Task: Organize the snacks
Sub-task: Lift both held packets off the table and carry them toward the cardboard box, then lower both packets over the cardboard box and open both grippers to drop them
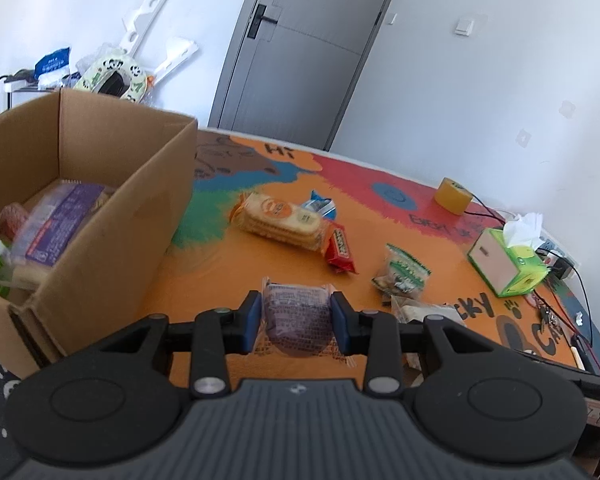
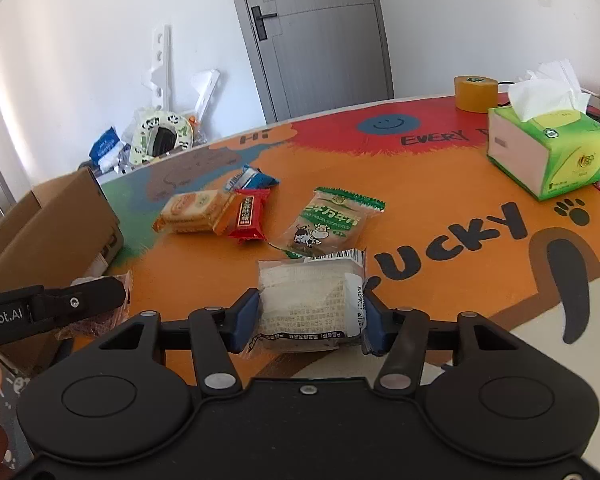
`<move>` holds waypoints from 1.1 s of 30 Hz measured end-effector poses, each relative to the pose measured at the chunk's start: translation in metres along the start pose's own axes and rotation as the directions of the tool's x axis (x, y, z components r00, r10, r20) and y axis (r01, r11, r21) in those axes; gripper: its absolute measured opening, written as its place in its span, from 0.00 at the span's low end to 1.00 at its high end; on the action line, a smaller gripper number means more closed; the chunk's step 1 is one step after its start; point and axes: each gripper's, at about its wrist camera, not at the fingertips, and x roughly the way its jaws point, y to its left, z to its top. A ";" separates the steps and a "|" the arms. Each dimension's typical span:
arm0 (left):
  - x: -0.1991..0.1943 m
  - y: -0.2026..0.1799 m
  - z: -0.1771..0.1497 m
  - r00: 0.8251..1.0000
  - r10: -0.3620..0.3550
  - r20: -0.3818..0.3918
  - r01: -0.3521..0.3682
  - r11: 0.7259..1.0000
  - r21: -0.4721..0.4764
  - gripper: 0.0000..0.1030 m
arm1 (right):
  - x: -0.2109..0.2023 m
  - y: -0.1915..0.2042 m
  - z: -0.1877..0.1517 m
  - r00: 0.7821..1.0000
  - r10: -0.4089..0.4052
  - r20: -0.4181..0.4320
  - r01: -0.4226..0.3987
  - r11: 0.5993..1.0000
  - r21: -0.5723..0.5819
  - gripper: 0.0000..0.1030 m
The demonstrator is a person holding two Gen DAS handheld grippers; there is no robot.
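left hand-held gripper point(image 1: 296, 320) clamps purple snack point(image 1: 298, 318), right hand-held gripper point(image 2: 310, 316) clasps white snack point(image 2: 310, 300), box point(image 1: 100, 216) contents left-view only

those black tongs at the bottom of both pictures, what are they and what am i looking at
Each picture comes from a camera on a handheld tool a person carries, one per hand, looking along its two fingers. In the left view, the left tongs pinch a clear-wrapped purple snack beside the open brown cardboard box. In the right view, the right tongs close on a clear-wrapped white snack. On the colourful orange table lie a cracker pack, red packet, green cow-print packet and green tissue box.
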 end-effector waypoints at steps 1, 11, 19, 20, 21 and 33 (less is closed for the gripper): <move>-0.003 -0.001 0.001 1.000 0.000 0.005 0.000 1.000 0.001 0.35 | -0.004 0.000 0.001 1.000 0.004 0.007 -0.004 1.000 0.004 0.52; -0.038 -0.002 0.012 0.997 0.001 0.079 -0.002 1.000 0.009 0.35 | -0.034 0.013 0.014 0.995 0.072 0.072 -0.073 0.997 0.015 0.52; -0.069 0.006 0.022 0.990 0.013 0.144 -0.015 1.000 0.008 0.35 | -0.054 0.036 0.022 0.984 0.134 0.115 -0.134 0.991 -0.006 0.52; -0.073 0.008 0.023 0.989 0.017 0.150 -0.018 1.000 0.006 0.35 | -0.055 0.039 0.022 0.983 0.142 0.118 -0.142 0.990 -0.008 0.52; -0.076 0.010 0.024 0.988 0.020 0.156 -0.021 1.000 0.004 0.35 | -0.057 0.042 0.023 0.981 0.150 0.122 -0.150 0.989 -0.011 0.52; -0.102 0.042 0.034 0.976 0.074 0.203 -0.068 0.997 -0.037 0.35 | -0.060 0.076 0.030 0.965 0.226 0.131 -0.220 0.974 -0.058 0.52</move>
